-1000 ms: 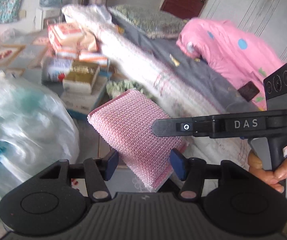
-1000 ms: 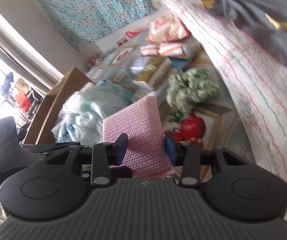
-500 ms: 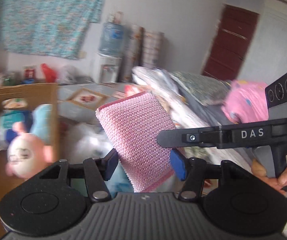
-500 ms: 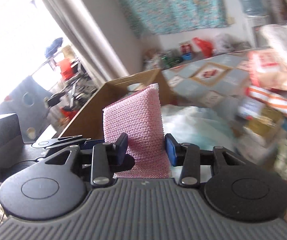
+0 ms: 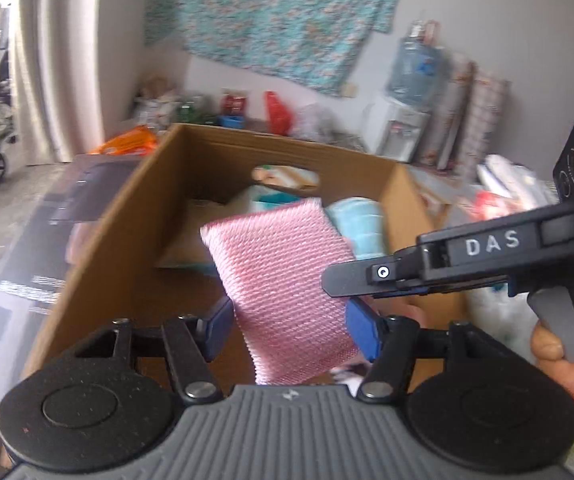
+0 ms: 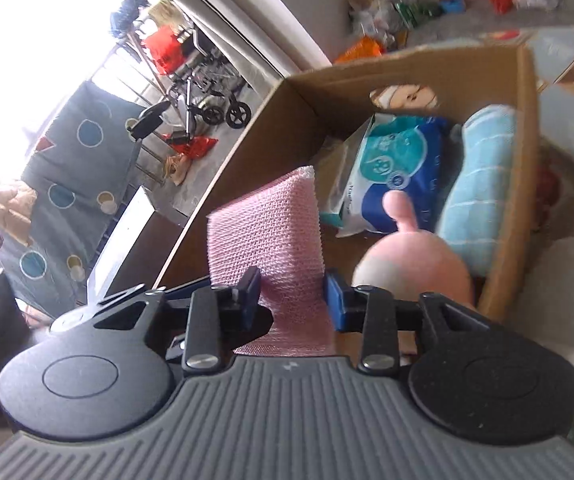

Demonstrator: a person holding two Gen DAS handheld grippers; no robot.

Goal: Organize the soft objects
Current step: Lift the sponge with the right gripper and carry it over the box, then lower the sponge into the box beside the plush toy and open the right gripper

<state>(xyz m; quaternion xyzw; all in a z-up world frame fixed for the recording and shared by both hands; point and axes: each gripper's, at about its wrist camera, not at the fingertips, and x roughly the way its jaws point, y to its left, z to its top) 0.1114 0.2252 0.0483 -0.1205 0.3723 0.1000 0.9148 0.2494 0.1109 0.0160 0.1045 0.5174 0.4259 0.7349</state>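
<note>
At frame centre, the pink sponge point(image 5: 283, 280) sits between the opening left gripper point(image 5: 289, 322) jaws, above the cardboard box point(image 5: 127, 240). The right gripper point(image 6: 291, 296) is closing, pinching the sponge.

One pink knitted sponge pad point(image 5: 283, 280) sits between the jaws of two grippers, the left gripper point(image 5: 289, 326) and the right gripper point(image 6: 291, 296). One open cardboard box point(image 6: 521, 184) holds four soft things that can be counted: one blue-and-white pack of wipes point(image 6: 395, 172), one rolled light-blue towel point(image 6: 481, 188), one pink round plush toy point(image 6: 419, 264) and one cartoon-face plush point(image 6: 403, 98) at the far wall. One water-cooler bottle point(image 5: 417, 66) stands behind, and one wheelchair point(image 6: 207, 84) outside.
</note>
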